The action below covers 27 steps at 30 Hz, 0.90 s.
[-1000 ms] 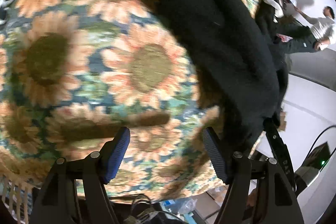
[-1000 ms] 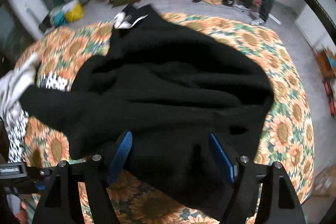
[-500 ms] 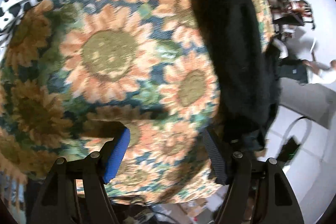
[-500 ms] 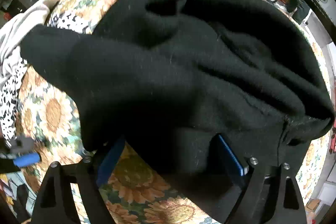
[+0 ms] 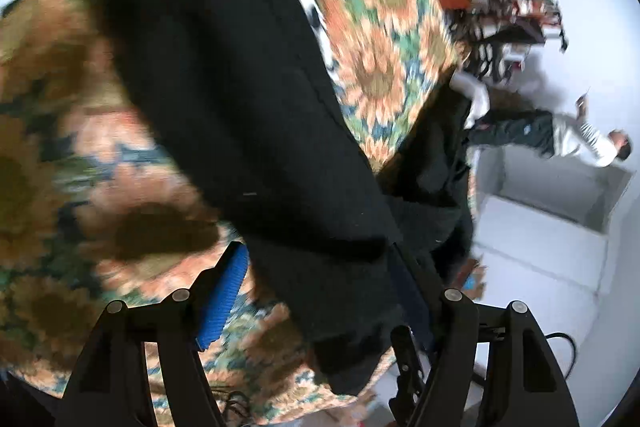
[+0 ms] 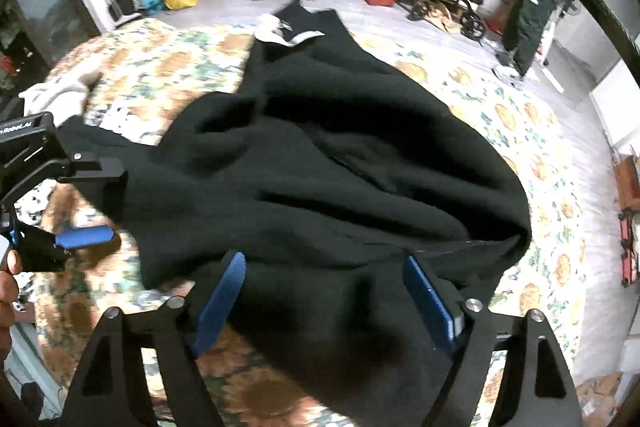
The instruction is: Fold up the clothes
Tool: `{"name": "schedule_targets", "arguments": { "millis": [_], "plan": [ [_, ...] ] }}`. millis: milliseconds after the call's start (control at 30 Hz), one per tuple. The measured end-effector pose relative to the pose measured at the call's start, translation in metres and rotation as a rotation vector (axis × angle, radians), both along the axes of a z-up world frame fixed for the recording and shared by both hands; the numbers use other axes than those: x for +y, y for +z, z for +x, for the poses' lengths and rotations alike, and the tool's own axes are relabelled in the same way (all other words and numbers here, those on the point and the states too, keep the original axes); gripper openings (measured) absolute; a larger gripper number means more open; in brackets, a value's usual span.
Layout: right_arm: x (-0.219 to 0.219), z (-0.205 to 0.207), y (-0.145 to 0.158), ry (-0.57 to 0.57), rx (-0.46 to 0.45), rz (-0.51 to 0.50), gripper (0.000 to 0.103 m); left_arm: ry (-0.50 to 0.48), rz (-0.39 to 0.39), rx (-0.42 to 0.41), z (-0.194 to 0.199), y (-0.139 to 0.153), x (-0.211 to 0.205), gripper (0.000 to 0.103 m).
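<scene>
Here, a black sweater (image 6: 340,163) lies rumpled on a bed covered by a sunflower blanket (image 6: 536,155). The right claw (image 6: 324,291) hangs over the sweater's near hem, jaws wide and just closing a little, cloth below and between them, not pinched. The left claw (image 5: 320,291) is open astride a sleeve, which runs away ahead of it. A hand (image 6: 8,283) grips that claw's handle.

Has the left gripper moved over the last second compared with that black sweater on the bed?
Yes. The left gripper has slid sideways over the sunflower bedspread toward the black sweater, whose sleeve now lies between its open fingers.
</scene>
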State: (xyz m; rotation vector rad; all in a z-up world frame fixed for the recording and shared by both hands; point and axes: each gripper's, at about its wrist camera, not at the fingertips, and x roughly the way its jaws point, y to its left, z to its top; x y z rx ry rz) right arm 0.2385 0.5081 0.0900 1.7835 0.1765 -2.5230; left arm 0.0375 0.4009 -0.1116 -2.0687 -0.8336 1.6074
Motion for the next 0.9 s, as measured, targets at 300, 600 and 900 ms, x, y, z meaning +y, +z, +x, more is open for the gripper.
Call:
{"name": "schedule_targets", "arguments": {
  "millis": [300,600,900],
  "plan": [
    [-0.035,-0.003,-0.011,0.178,-0.005,0.066,0.088,-0.048,-0.08,0.007,0.004,-0.012,0.005,0.025],
    [-0.055,-0.027,-0.043,0.16,-0.164,-0.103,0.035,-0.105,-0.051,0.088,0.009,0.006,-0.032,0.011],
    [-0.104,0.028,-0.029,0.35,-0.296,-0.225,0.012,-0.127,-0.072,0.211,0.006,0.032,-0.064,0.008]
  ]
}}
